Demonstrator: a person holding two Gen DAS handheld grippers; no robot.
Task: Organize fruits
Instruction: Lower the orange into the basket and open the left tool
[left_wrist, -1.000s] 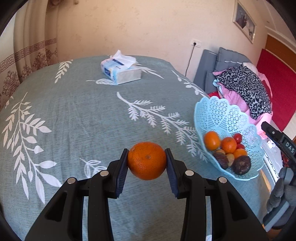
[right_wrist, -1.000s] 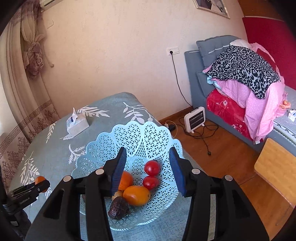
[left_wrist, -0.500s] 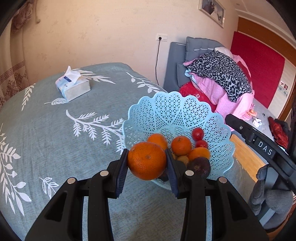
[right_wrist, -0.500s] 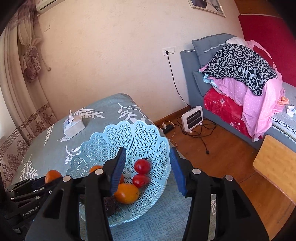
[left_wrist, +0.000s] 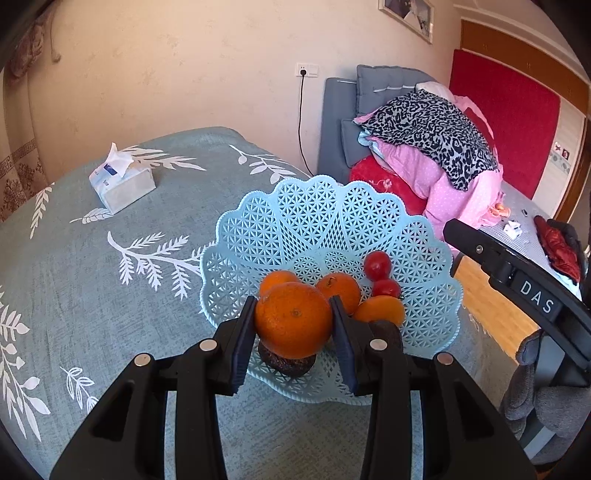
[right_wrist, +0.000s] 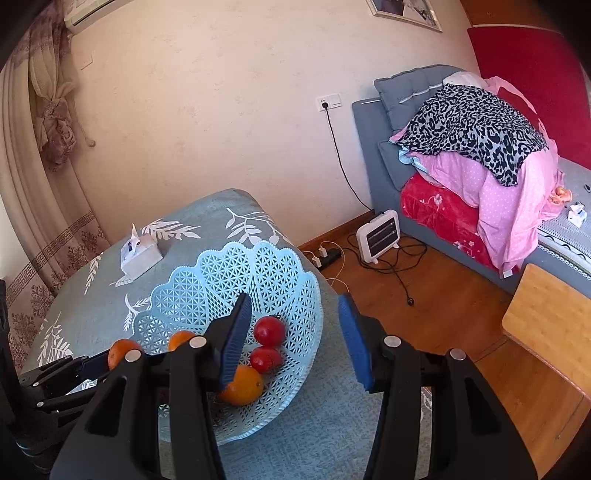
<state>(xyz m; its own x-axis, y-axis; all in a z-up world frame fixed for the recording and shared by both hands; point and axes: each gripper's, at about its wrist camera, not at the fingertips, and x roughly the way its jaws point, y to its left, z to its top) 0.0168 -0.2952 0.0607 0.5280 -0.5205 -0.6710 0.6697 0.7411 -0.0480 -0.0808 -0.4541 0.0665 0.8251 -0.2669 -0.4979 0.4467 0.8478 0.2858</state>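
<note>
Now the left gripper has moved closer to the blue basket, so the big orange it carries hangs over the near part of the basket and not beside it. Both blue pads squeeze the big orange tight. Under the big orange sits a dark brown fruit. Inside the basket lie more oranges and two red tomatoes.

From the right wrist view, the right gripper is wide apart and grips nothing. It hovers above the right rim of the basket, with the tomatoes seen between its fingers.

On the blue-green tablecloth with white leaves, a tissue box sits well apart from the basket. A small white heater stands on the wooden floor near the bed.
</note>
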